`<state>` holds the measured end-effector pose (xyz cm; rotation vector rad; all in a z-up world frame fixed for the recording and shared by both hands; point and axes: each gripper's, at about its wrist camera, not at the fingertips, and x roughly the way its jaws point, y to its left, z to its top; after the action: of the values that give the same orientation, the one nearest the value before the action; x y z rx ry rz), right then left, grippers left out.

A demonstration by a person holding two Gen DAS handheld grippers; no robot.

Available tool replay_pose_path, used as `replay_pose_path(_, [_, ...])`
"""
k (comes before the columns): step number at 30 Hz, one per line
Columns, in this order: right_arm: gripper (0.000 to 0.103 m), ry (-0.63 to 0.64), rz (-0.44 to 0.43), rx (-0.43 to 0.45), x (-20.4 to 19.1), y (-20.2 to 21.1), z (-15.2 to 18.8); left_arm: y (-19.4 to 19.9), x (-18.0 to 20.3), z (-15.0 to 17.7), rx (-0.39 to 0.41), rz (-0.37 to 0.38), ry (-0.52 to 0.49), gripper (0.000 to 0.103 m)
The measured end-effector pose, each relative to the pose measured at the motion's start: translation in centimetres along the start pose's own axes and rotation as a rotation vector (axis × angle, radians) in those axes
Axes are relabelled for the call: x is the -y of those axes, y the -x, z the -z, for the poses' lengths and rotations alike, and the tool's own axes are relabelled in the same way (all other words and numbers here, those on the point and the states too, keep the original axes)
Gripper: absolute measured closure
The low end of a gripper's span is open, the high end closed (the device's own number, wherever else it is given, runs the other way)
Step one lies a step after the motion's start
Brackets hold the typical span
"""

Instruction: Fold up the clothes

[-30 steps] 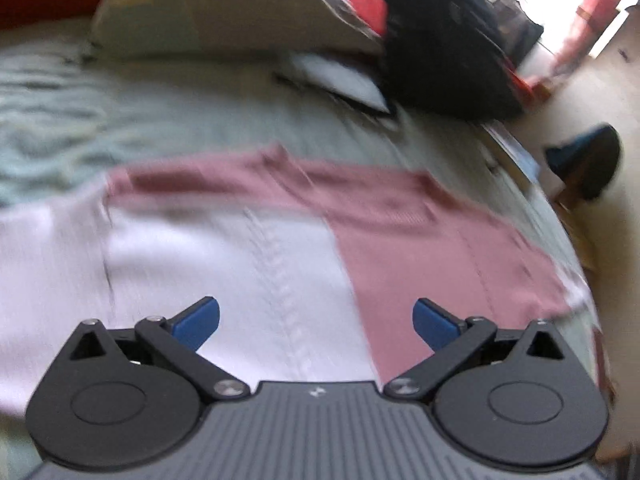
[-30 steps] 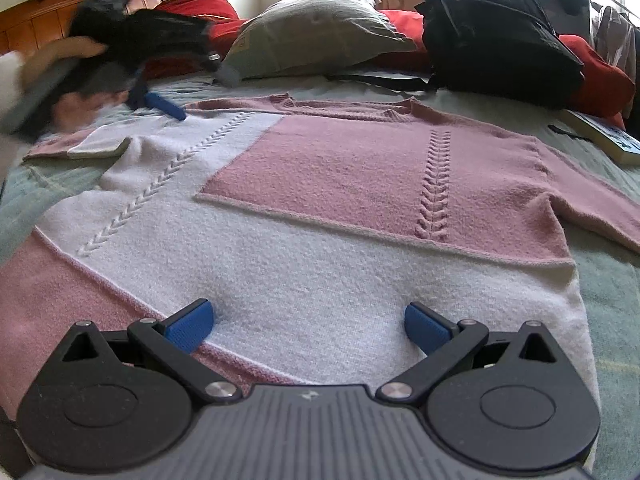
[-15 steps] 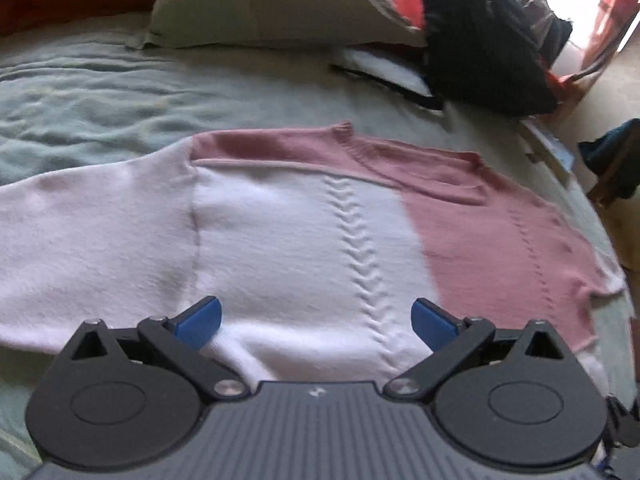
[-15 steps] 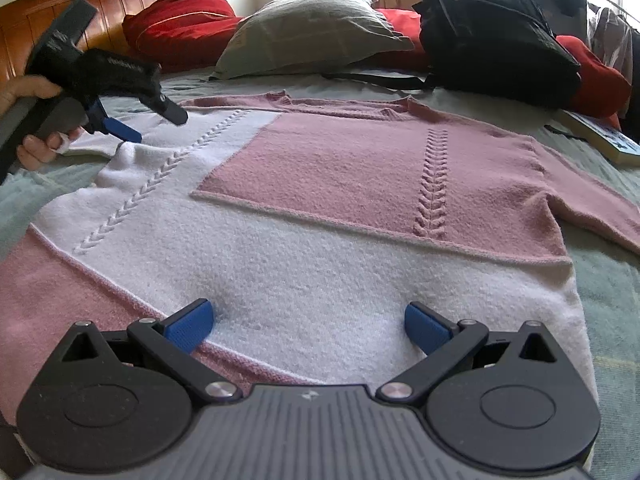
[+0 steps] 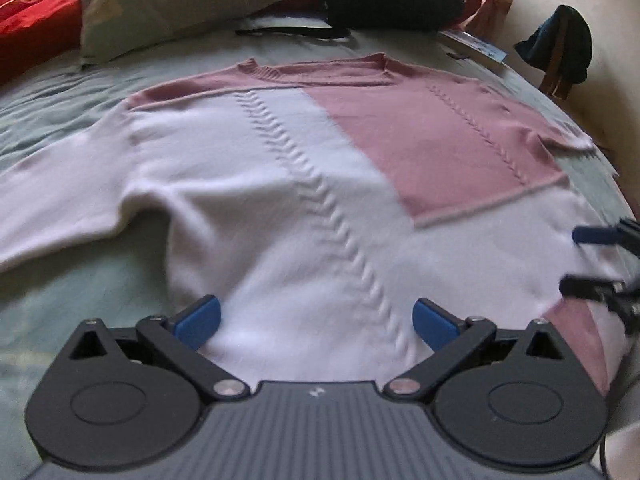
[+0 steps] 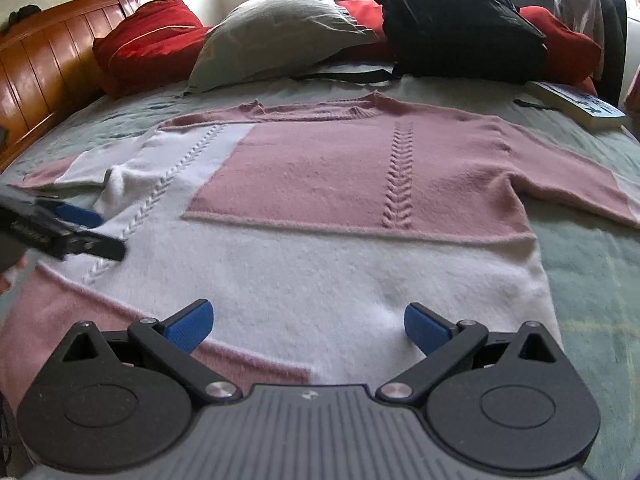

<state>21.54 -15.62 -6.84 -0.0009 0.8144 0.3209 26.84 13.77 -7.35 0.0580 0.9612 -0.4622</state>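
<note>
The pink-and-white sweater [image 6: 328, 200] lies spread flat on the bed [image 6: 592, 264] (no fold made yet); the left gripper [image 5: 316, 318] and right gripper [image 6: 309, 326] hover at its hem, fingers apart, empty.

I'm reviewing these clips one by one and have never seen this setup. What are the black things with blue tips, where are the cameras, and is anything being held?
No robot here: a person carries a hand-held gripper in each hand, each with its own camera looking along two blue-tipped fingers. One picture looks out from the left hand-held gripper, the other from the right hand-held gripper. Both are open and hold nothing. A pink and white sweater lies spread flat on a bed. Behind it are a grey pillow, red cushions, a black backpack and a book.
</note>
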Motion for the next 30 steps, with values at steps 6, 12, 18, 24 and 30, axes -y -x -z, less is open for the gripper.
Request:
replay_pose_path(6, [0.000, -0.011, 0.011, 0.014, -0.3, 1.0, 0.2, 4.5, 3.4, 1.8, 0.133, 0.087, -0.057, 0.001])
replay_pose_path(12, [0.000, 0.023, 0.011, 0.021, -1.4, 2.1, 1.0, 1.1, 3.5, 3.5, 0.032, 0.048, 0.034, 0.001])
replay_pose_path(18, [0.000, 0.013, 0.032, -0.032, -1.4, 1.1, 1.8, 3.8, 2.5, 4.2, -0.008, 0.031, 0.067, 0.001])
replay_pose_path(24, [0.000, 0.041, 0.034, -0.024, -2.4, 0.5, 1.4, 8.2, -2.2, 0.9, 0.143, -0.173, 0.011, 0.001])
replay_pose_path(30, [0.000, 0.050, 0.056, -0.036, -3.0, -0.6, 0.9, 5.8, -12.5, -2.9, 0.221, -0.197, 0.170, 0.001])
